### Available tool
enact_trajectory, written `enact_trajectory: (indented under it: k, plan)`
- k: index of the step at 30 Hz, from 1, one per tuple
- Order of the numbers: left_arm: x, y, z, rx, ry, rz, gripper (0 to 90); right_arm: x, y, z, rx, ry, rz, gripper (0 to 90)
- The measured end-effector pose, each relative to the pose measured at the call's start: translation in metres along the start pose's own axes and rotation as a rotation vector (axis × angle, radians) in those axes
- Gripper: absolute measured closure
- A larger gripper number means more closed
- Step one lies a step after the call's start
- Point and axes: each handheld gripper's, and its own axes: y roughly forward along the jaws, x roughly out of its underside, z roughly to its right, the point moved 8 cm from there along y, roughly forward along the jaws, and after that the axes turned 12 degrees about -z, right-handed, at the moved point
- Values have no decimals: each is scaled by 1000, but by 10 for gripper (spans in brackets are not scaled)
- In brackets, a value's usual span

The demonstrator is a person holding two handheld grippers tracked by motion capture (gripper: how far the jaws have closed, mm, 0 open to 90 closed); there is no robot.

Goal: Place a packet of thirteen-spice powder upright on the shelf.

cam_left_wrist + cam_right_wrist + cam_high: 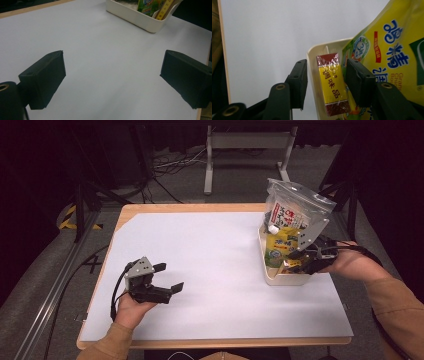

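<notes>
A: Starting at the left of the high view, what is there?

B: The left gripper point(169, 277) lies in the person's left hand point(131, 308), low over the white sheet that covers the desk point(200, 255). Its jaws stand wide apart with nothing between them. In the left gripper view its pads point(42, 80) frame bare white surface, with the cream bin point(140, 18) far off at the top.

A: And in the middle?

B: Only the plain white sheet, with the wooden edge of the desk showing round it.

A: The right side, then?

B: The cream bin point(280, 277) sits near the right edge of the desk. A clear resealable pouch point(292, 207) stands tall at its far end, and a yellow-green chicken-powder bag point(280, 245) stands in front of that. The right gripper point(300, 262) reaches into the near end from the right hand point(350, 262).

A: What is that gripper on?

B: A small yellow and dark-red seasoning box point(332, 85), wrapped in clear film, standing inside the bin against its wall. In the right gripper view one jaw is outside the bin wall point(312, 72), the other between the box and the yellow bag point(387, 50).

A: Clamped?

B: No. The jaws are partly apart, and the pads point(298, 82) stand clear of the box.
</notes>
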Motion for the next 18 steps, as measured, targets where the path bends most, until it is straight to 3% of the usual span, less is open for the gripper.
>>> enact_trajectory:
  k: [2, 3, 4, 6, 8, 10, 18]
  plan:
    - [1, -2, 1, -10, 12, 0, 62, -3, -6, -5, 20, 16, 70, 507]
    - [3, -4, 2, -16, 14, -6, 62, -3, -6, -5, 20, 16, 70, 507]
    - [5, -7, 2, -30, 21, -2, 62, -5, -10, -8, 38, 39, 118, 476]
    - [8, -10, 2, -33, 19, 0, 62, -6, -13, -11, 55, 60, 157, 461]
    - [11, -12, 2, -35, 17, -1, 62, -6, -15, -12, 66, 68, 176, 459]
    - [14, -16, 1, -41, 17, 1, 61, -5, -20, -16, 95, 104, 221, 428]
    - [25, -31, -3, -61, 1, 11, 61, 4, -30, -27, 150, 202, 317, 369]
